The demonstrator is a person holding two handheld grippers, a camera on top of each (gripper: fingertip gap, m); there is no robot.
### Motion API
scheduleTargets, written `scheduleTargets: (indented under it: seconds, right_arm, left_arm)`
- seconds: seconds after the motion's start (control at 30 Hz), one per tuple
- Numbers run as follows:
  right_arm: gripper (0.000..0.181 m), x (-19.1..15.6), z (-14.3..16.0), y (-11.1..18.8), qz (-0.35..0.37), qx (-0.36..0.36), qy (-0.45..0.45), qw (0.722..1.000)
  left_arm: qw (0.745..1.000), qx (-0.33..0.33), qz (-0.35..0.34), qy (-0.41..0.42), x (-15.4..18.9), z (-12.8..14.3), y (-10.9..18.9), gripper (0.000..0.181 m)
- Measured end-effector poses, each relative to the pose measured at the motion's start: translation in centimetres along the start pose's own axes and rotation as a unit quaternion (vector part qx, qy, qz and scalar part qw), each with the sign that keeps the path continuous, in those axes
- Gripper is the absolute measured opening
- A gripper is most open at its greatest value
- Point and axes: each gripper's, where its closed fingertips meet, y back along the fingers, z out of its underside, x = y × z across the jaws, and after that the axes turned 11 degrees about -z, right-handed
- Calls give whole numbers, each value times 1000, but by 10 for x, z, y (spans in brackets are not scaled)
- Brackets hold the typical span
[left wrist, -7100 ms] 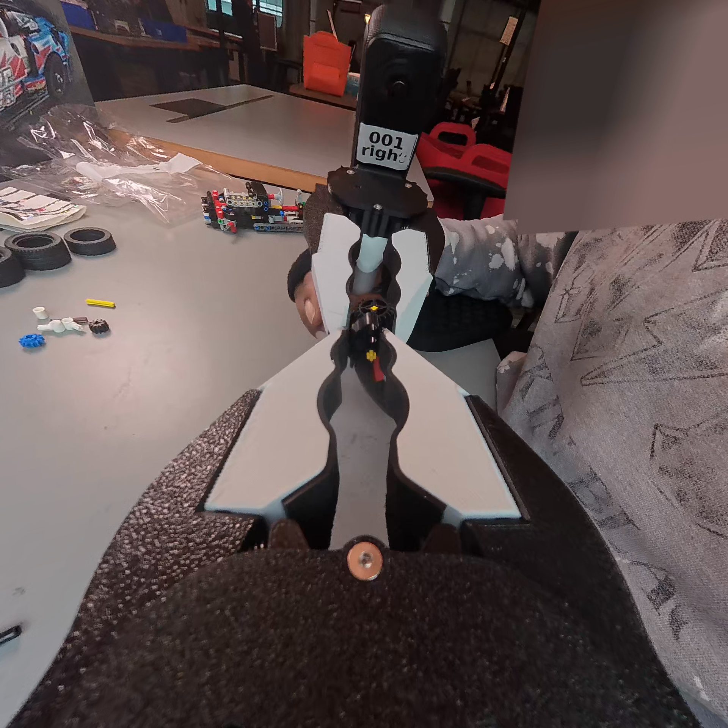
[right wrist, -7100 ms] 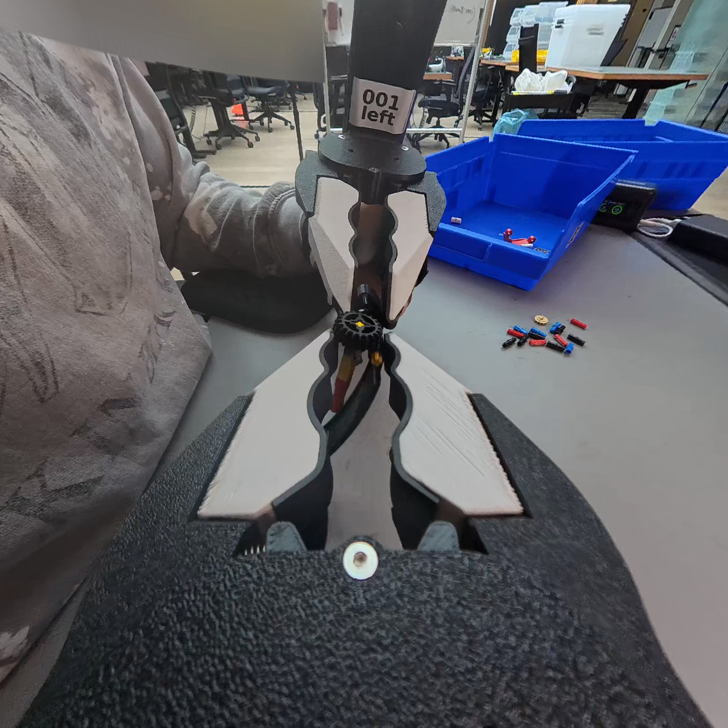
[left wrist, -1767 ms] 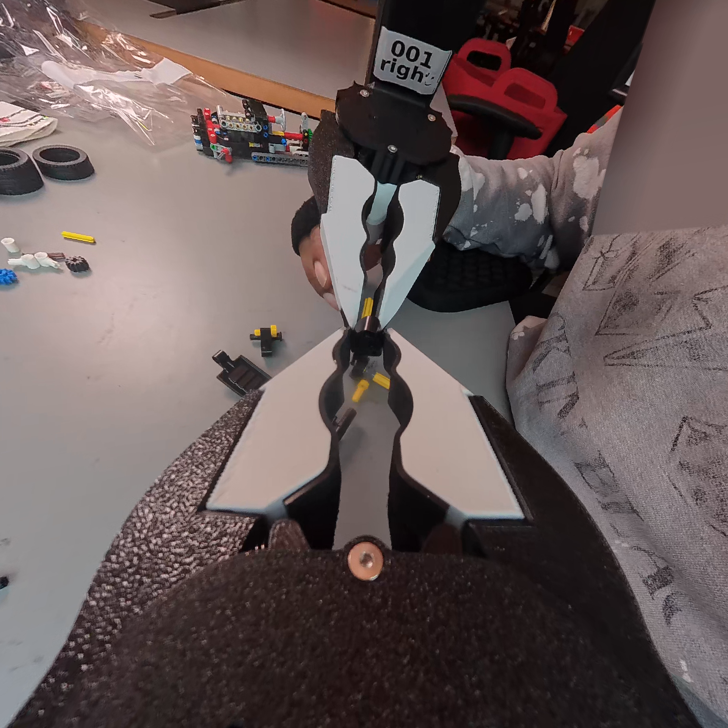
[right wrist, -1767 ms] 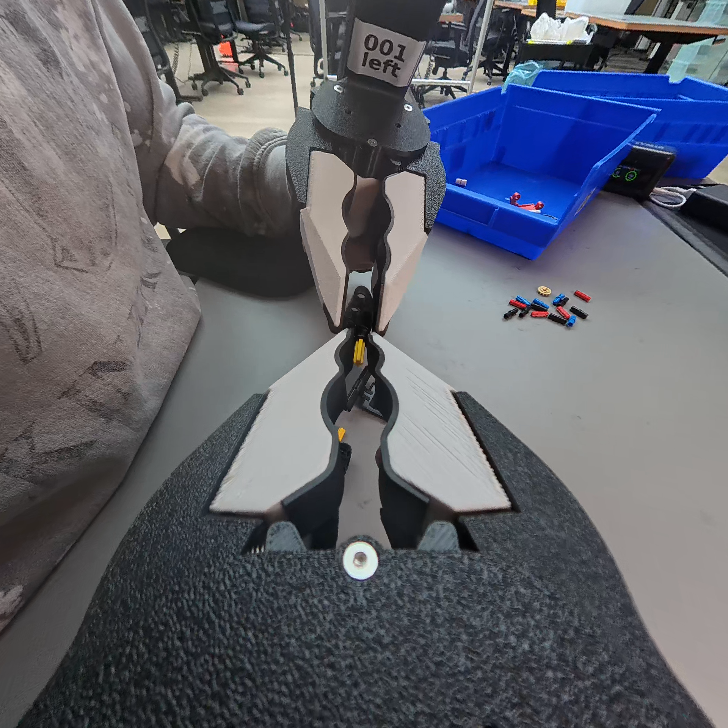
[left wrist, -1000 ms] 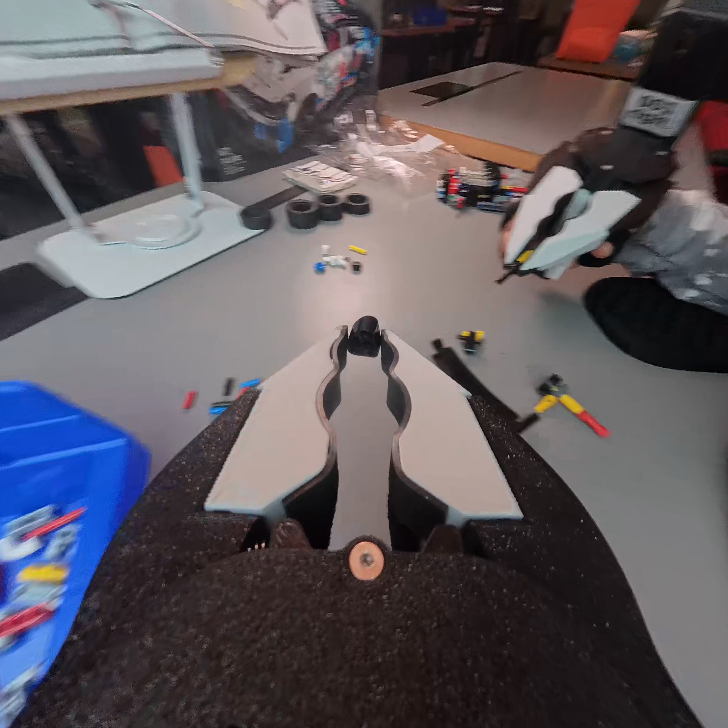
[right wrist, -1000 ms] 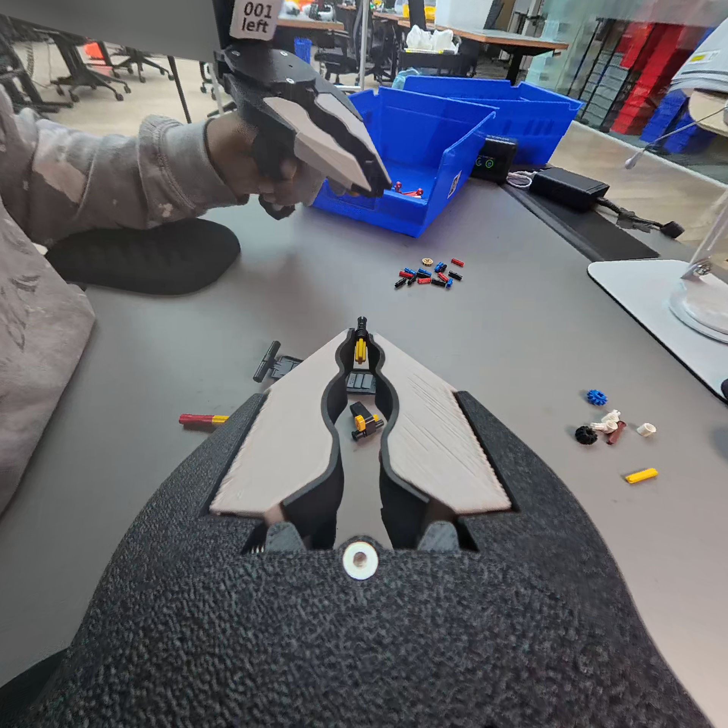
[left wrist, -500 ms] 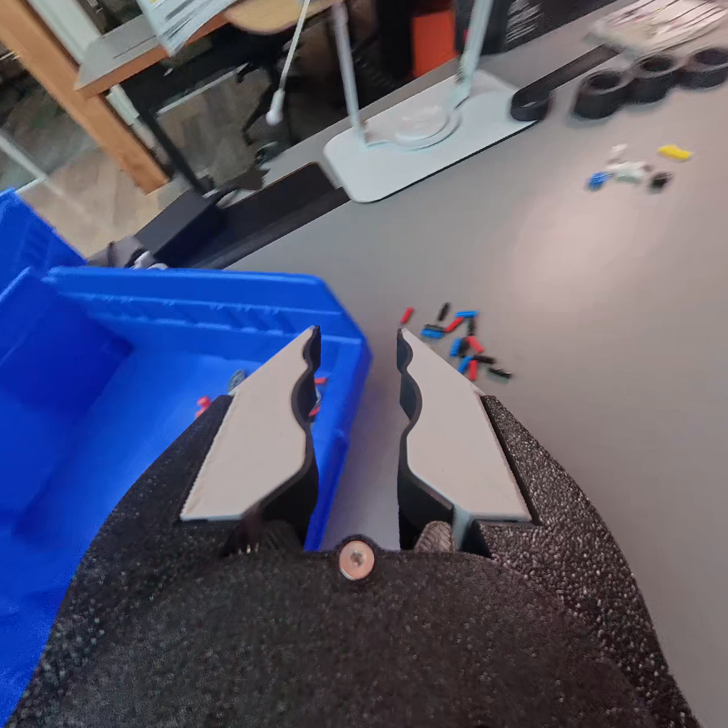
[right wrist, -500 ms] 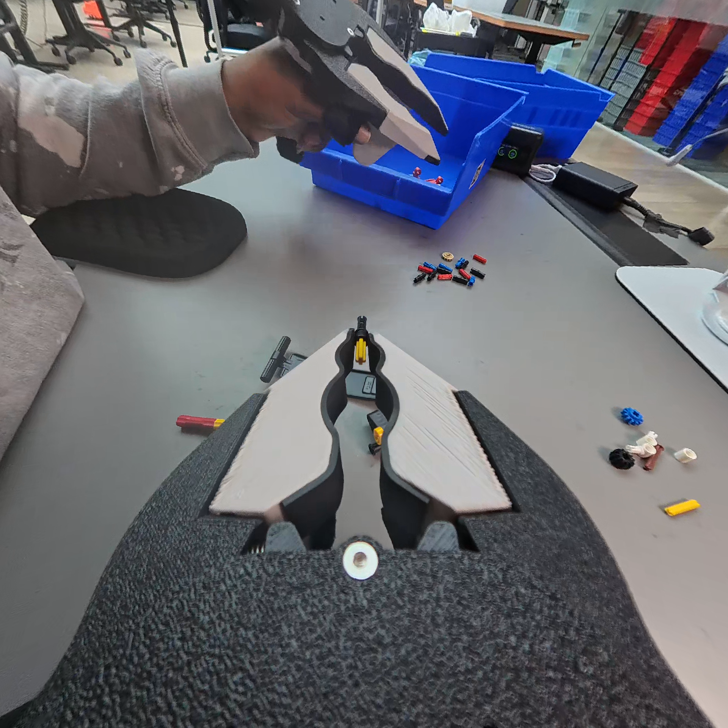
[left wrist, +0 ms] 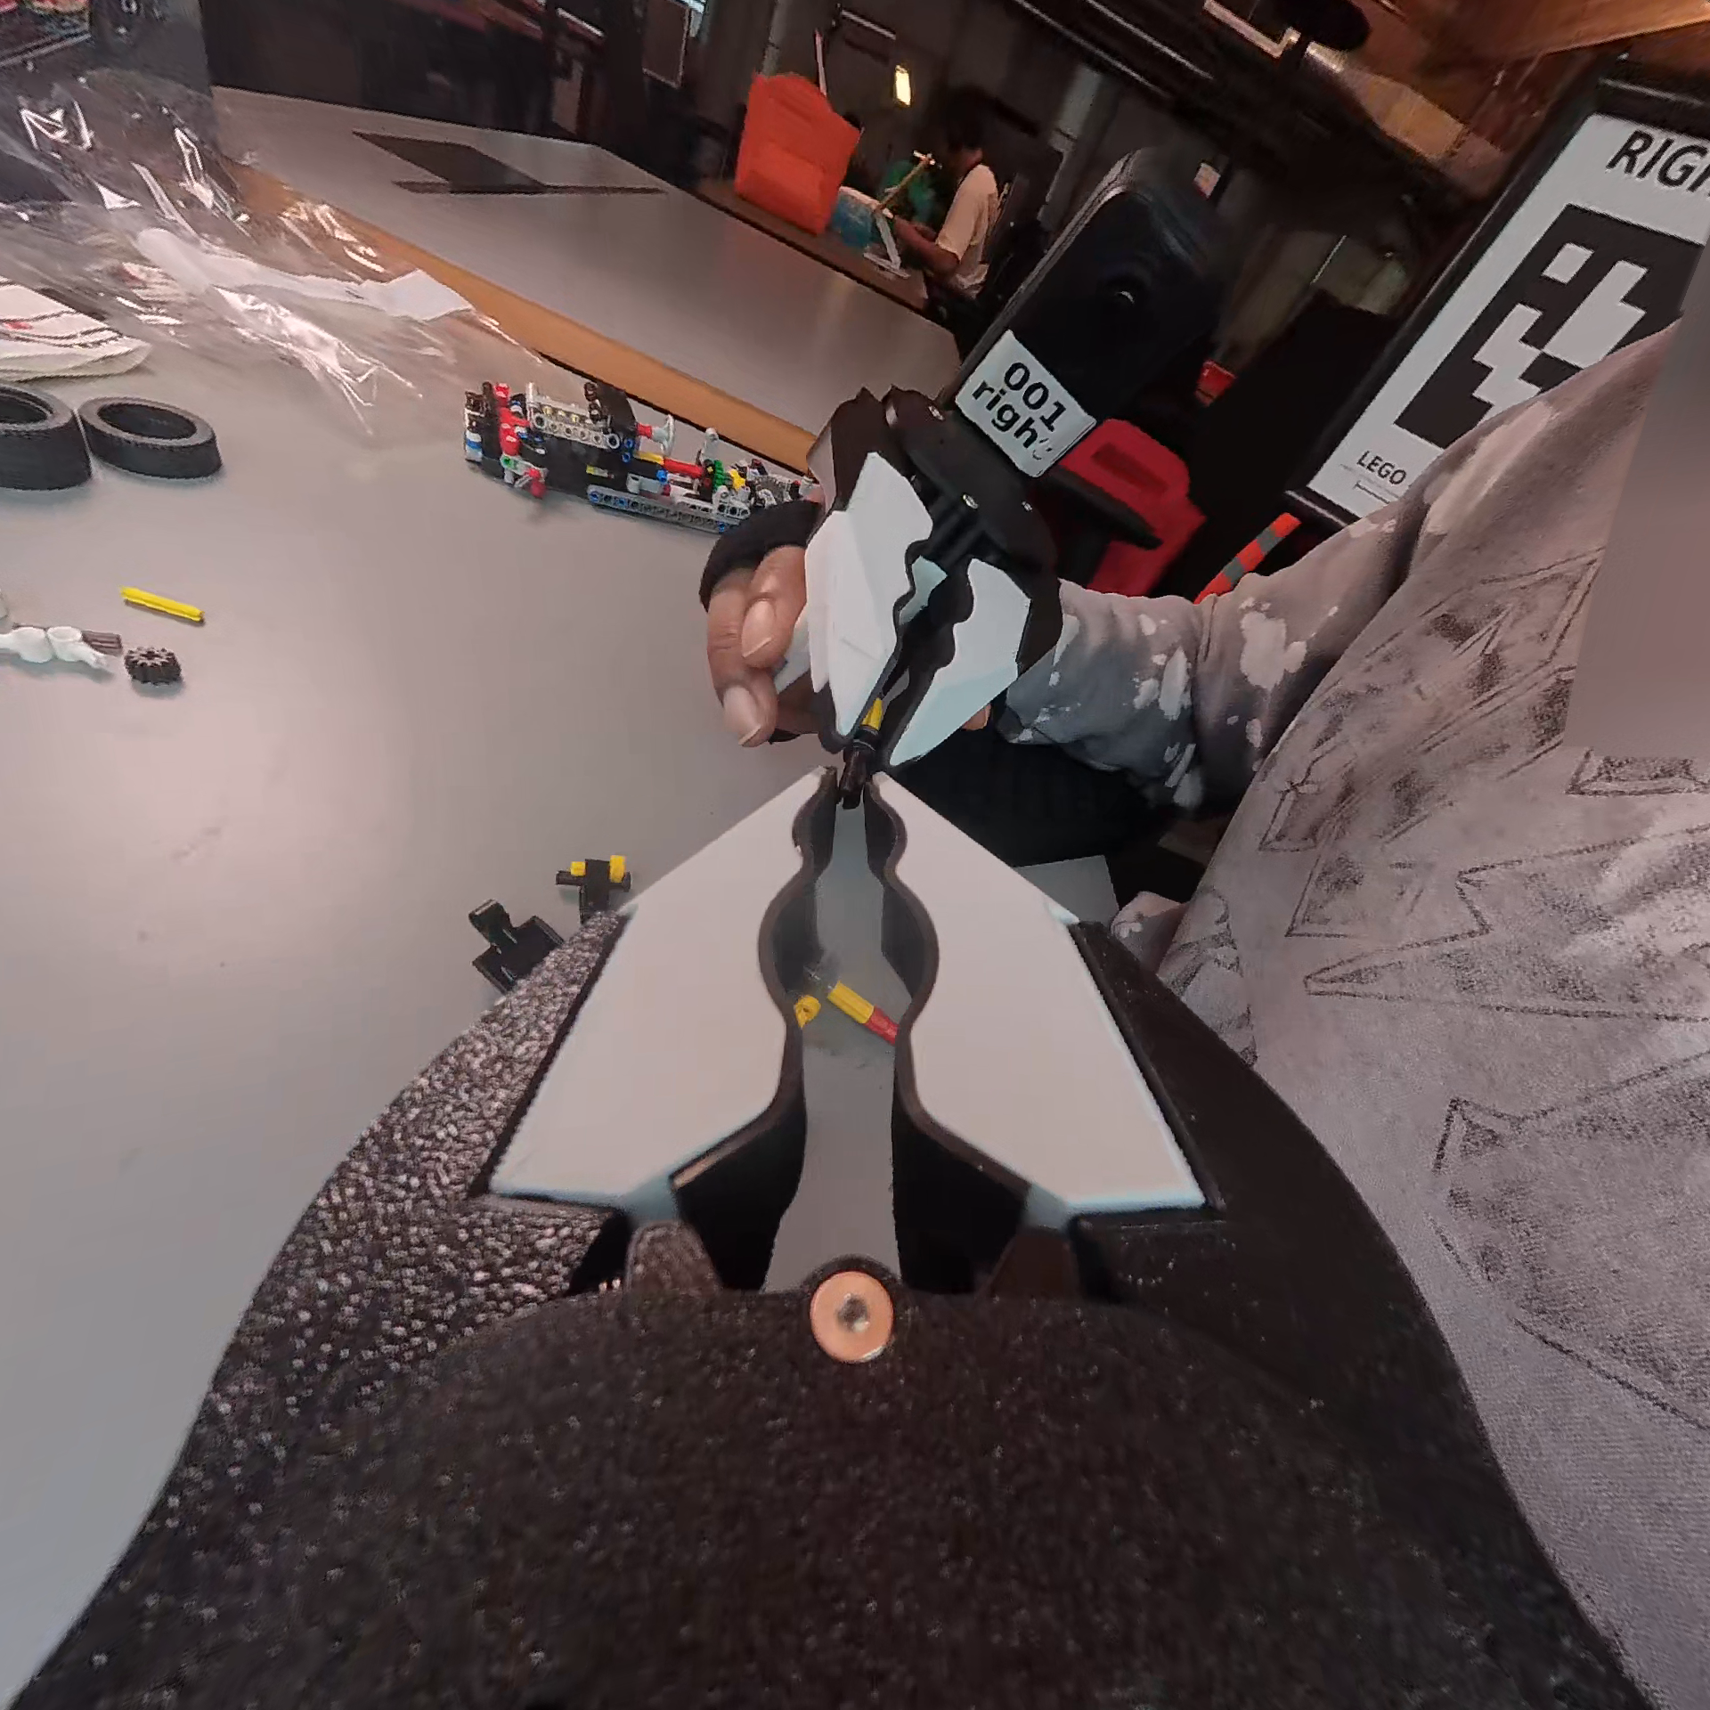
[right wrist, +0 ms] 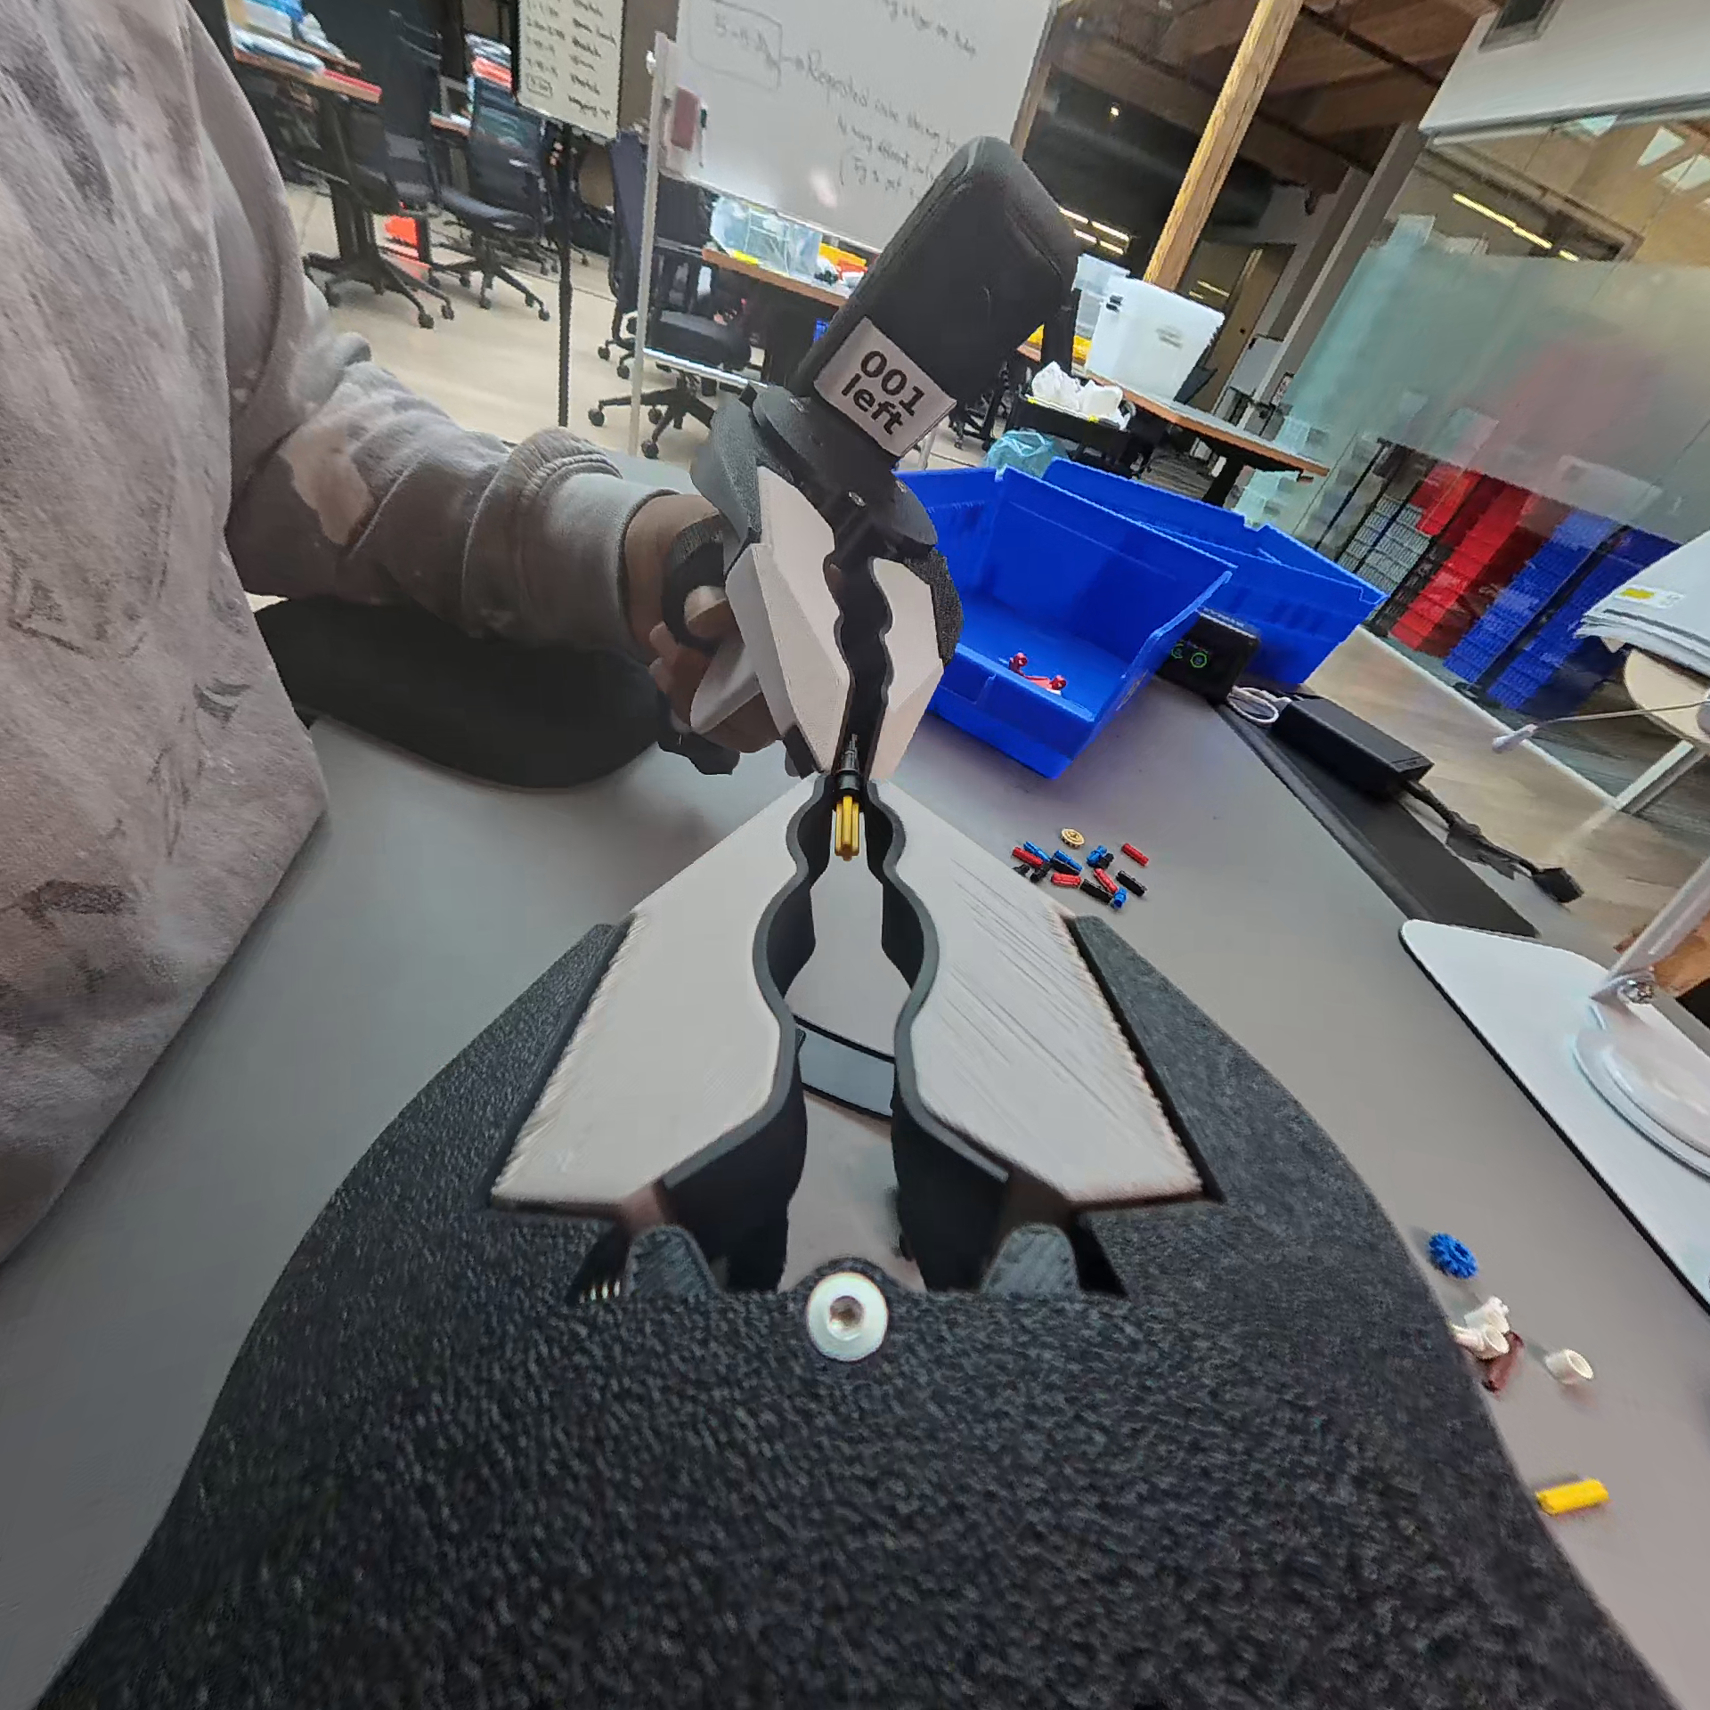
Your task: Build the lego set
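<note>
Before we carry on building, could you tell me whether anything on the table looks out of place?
A yellow and red piece lies loose on the table under the left hand-held gripper, apart from the other parts. Otherwise nothing stands out.

**Surroundings: open workshop, grey worktables**

Right wrist view: whiteboard (right wrist: 833, 102) at 12 o'clock, covered with handwriting, on a stand. Black office chairs (right wrist: 463, 213) at 10–11 o'clock on a pale floor (right wrist: 481, 361). Timber post (right wrist: 1221, 139) at 1 o'clock, under dark ceiling beams. Frosted glass partition (right wrist: 1499, 315) at 2 o'clock, stacked red and blue bins (right wrist: 1517, 592) behind it. Far desk (right wrist: 1194, 416) carries a white storage box (right wrist: 1157, 338).

Left wrist view: second grey table (left wrist: 574, 241) at 11 o'clock, wood-edged. Orange bag (left wrist: 796, 153) at 12 o'clock. Red chair (left wrist: 1129, 481) at 1 o'clock. Framed black-and-white marker sign (left wrist: 1527, 305) at 2 o'clock. Lighting dim on this side, brighter daylight in the other view.
</note>
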Motion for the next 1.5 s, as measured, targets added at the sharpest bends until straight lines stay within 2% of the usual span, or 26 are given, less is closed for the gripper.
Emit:
scheduleTargets:
  seconds: [0.3, 0.57, 1.0, 1.13, 1.2, 1.27, 1.33, 1.5]
  right_arm:
    - [4, -4, 0, -2, -11, 0, 1, 1000]
    - [3, -3, -3, -3, -15, -1, -5, 1000]
    - [1, -8, -5, 3, -26, -10, -20, 999]
    - [1, -9, -9, 10, -47, -2, -41, 998]
    - [1, 5, -9, 31, -19, 5, -53, 998]
    - [1, 16, -11, 52, 9, 17, -61, 998]
    - [1, 18, -7, 48, 20, 6, -53, 998]
    - [1, 13, 3, 35, 12, -17, -51, 999]
  left_arm:
    - [1000, 4, 0, -9, 4, -1, 3, 3]
    - [998, 6, -21, -59, 3, -4, 6, 2]
    - [998, 19, -15, -64, 6, -4, 10, 2]
    - [995, 28, -29, -90, 7, -9, 9, 2]
    - [993, 62, -59, -79, -7, -22, 27, 2]
    - [991, 63, -79, -88, -15, -21, 37, 2]
    - [989, 57, -82, -108, -11, -15, 30, 2]
    - [980, 60, -110, -157, -12, -20, 24, 2]
